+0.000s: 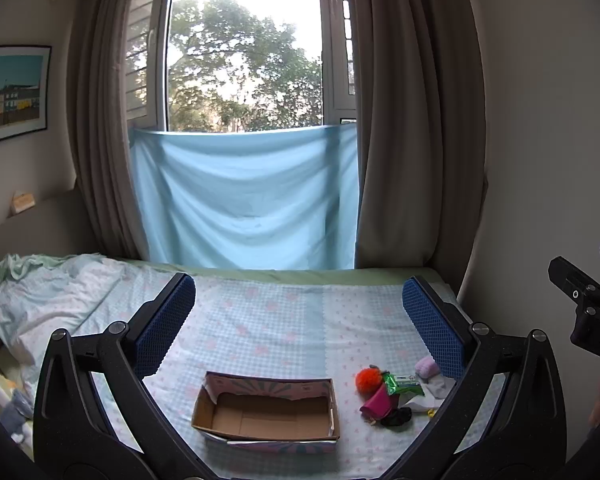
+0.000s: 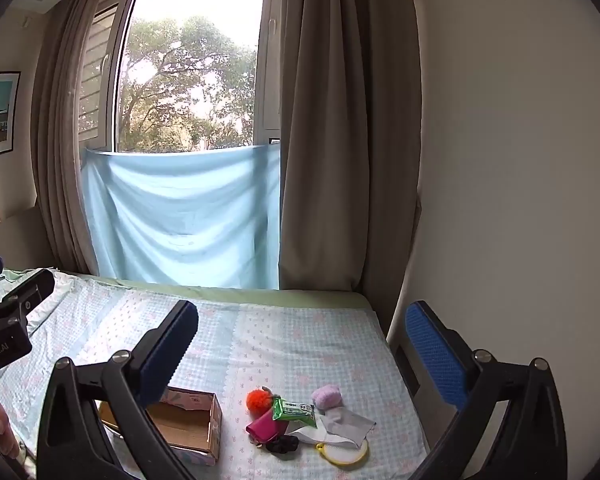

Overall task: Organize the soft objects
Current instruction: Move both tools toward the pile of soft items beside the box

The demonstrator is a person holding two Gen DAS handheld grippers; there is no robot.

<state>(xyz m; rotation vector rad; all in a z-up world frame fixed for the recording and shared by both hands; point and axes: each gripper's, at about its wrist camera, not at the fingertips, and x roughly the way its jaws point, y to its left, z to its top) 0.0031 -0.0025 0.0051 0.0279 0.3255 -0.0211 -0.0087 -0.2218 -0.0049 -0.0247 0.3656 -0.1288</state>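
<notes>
Both tongs hang wide apart with nothing between the pads: left gripper (image 1: 300, 328), right gripper (image 2: 312, 364). The cardboard box (image 1: 266, 410) sits open at lower centre of the left view, bare bedsheet (image 1: 268, 320) all round it. The soft pile, orange pompom (image 2: 260, 399), green packet (image 2: 294, 411), pink pouch (image 2: 265, 427), lies lower centre in the right view, just beside the box, clear of the bed's right edge.
</notes>
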